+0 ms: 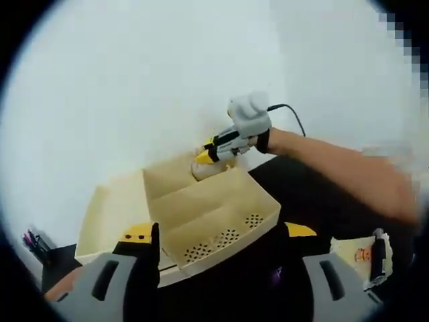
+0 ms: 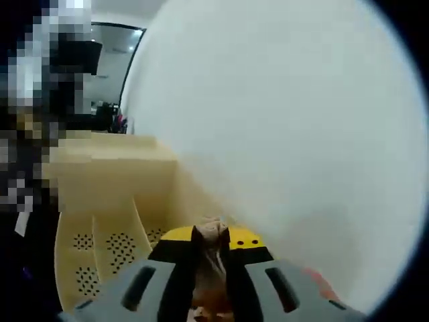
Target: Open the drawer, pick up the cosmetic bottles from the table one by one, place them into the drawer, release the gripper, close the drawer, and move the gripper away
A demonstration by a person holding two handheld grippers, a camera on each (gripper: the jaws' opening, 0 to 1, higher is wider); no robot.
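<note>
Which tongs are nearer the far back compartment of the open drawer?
Right. The right tongs sit over the back compartment of the cream drawer, shut on a pale bottle. The left tongs hang open at the drawer's perforated front.

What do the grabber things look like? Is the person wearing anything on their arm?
Each hand-held gripper has grey jaws with dark slots, black inside, and yellow tips. The right hand-held gripper is yellow and black with a white box and black cable. The person's arm is bare, with a dark band at the wrist.
</note>
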